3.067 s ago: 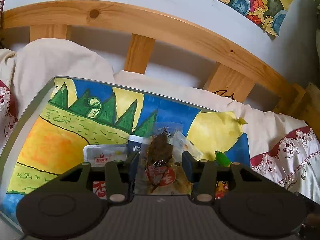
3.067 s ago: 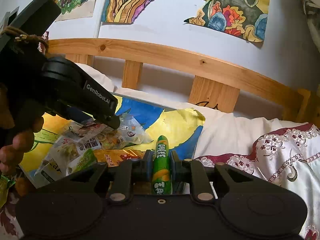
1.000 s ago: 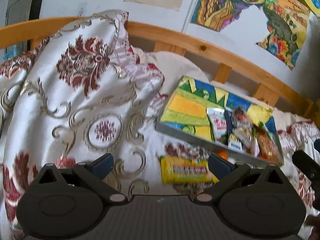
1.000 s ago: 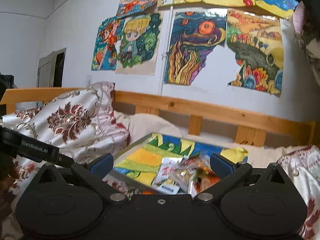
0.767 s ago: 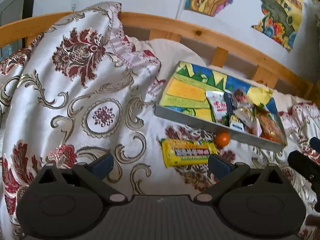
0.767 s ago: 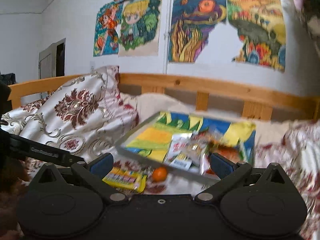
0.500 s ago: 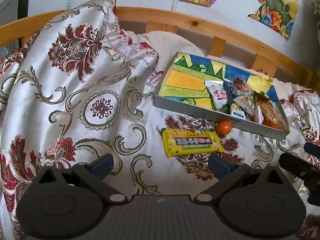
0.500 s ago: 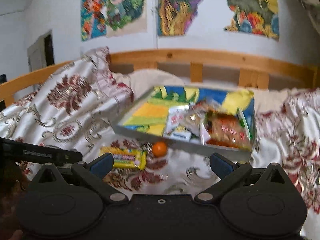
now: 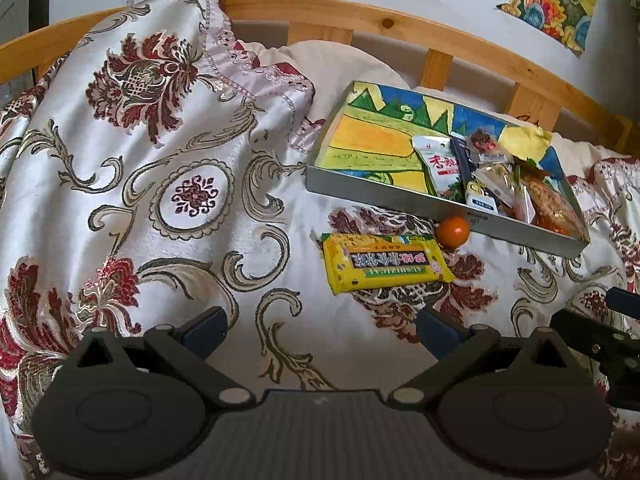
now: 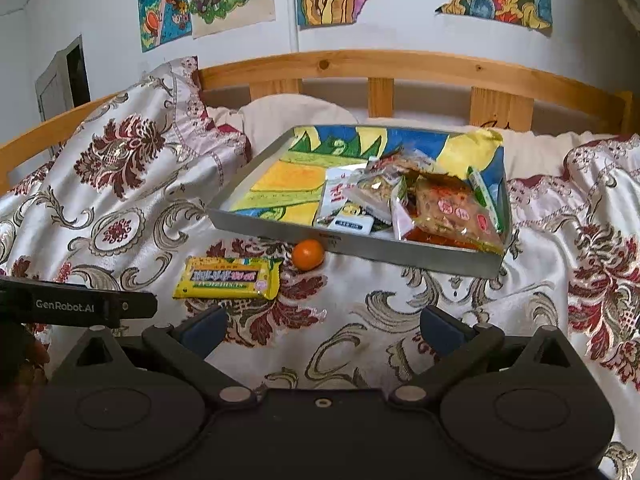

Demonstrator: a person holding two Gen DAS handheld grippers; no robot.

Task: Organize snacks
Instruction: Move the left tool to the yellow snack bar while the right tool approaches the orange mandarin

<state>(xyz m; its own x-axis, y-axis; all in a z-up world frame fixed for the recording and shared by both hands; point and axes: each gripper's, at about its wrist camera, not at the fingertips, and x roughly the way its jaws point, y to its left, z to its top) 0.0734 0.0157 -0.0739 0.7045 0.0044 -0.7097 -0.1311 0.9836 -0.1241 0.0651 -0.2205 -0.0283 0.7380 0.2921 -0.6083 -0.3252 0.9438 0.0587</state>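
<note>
A grey tray (image 9: 360, 190) (image 10: 280, 226) with a painted lining lies on the bed and holds several snack packets (image 9: 488, 178) (image 10: 440, 208) bunched at its right end. A yellow snack bar (image 9: 384, 262) (image 10: 228, 278) and a small orange (image 9: 453, 231) (image 10: 307, 254) lie on the bedspread just in front of the tray. My left gripper (image 9: 320, 330) is open and empty, held back above the bedspread. My right gripper (image 10: 322, 328) is open and empty, also short of the snacks.
A wooden headboard (image 9: 400, 20) (image 10: 400, 68) and a cream pillow (image 10: 296, 114) stand behind the tray. The patterned bedspread (image 9: 160, 160) rises in a heap at the left. The left gripper's body shows at the left edge of the right wrist view (image 10: 76, 304).
Both grippers have let go of their snacks, opened and drawn back from the tray. Both views have tilted down, so the yellow bar and the orange now show in front of the tray.
</note>
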